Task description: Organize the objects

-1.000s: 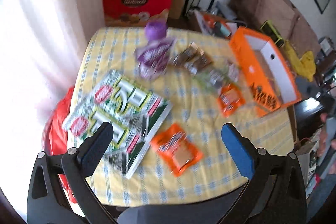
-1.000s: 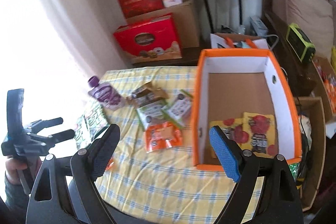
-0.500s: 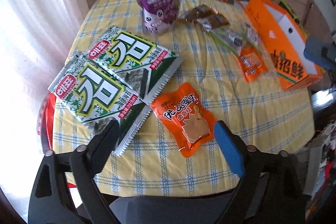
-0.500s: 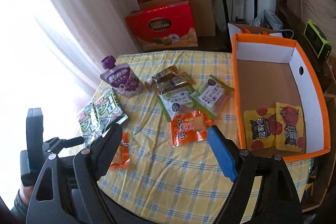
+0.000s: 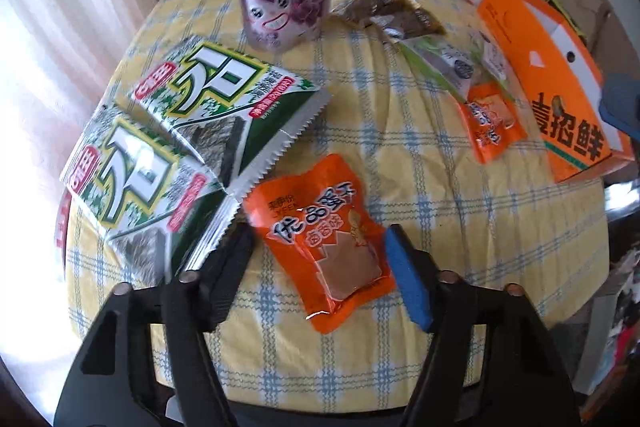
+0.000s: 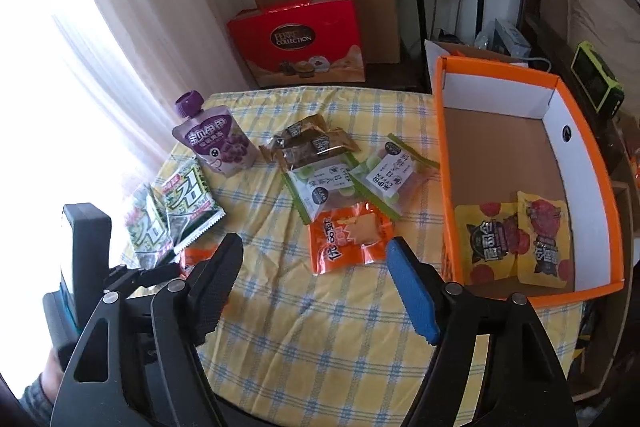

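Yellow checked tablecloth (image 5: 400,155) carries the orange box (image 6: 592,187) far to the right jaw's outer side, while the near orange snack packet (image 5: 326,241) lies between the spread, empty left gripper (image 5: 316,259), long axis running diagonally away; the right gripper (image 6: 316,279), likewise released, hangs farther off.

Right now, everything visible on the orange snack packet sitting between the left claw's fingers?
The orange snack packet is a glossy sealed plastic pouch with white Chinese lettering and a clear window showing a tan slab. It lies flat and askew on the yellow checked tablecloth. Its upper left corner meets the edge of the seaweed packs. The left claw is open and straddles its lower half; contact with the pads is unclear.
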A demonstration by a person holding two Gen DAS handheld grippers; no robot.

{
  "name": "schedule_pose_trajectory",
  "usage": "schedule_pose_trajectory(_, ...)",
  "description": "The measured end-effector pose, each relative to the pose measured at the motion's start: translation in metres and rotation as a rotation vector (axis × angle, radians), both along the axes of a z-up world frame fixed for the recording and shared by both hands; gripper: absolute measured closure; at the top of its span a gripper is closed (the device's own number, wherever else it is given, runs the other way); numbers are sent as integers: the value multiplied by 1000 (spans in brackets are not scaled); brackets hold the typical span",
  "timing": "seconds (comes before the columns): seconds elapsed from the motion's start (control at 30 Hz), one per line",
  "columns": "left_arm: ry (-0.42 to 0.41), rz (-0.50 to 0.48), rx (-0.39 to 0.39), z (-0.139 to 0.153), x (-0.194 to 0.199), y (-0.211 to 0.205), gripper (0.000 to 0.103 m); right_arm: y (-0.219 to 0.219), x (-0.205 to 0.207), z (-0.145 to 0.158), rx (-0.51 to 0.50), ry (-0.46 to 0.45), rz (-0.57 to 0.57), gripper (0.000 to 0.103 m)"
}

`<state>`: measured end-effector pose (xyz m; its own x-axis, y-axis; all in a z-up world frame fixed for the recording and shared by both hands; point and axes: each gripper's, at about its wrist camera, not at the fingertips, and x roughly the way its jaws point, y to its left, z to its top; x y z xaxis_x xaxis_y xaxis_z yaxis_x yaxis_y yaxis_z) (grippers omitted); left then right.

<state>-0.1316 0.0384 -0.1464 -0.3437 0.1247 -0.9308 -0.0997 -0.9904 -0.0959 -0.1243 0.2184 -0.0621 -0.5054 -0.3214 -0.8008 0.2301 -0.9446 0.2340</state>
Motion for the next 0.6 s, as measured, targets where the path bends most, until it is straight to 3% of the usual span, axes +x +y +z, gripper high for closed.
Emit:
schedule_pose_trajectory(0.07,10,-4,26,2,3,-2,62,-1,-2,0,-2,-4,-1,31)
schedule_pose_trajectory(0.17,22,-13,45,6,5,-5,70,-3,-4,-1,0,-20,1,35)
schedule_pose_trajectory(0.6,67,13,285,63,5,-46,71,-21,-29,-26,14,-128,29,42)
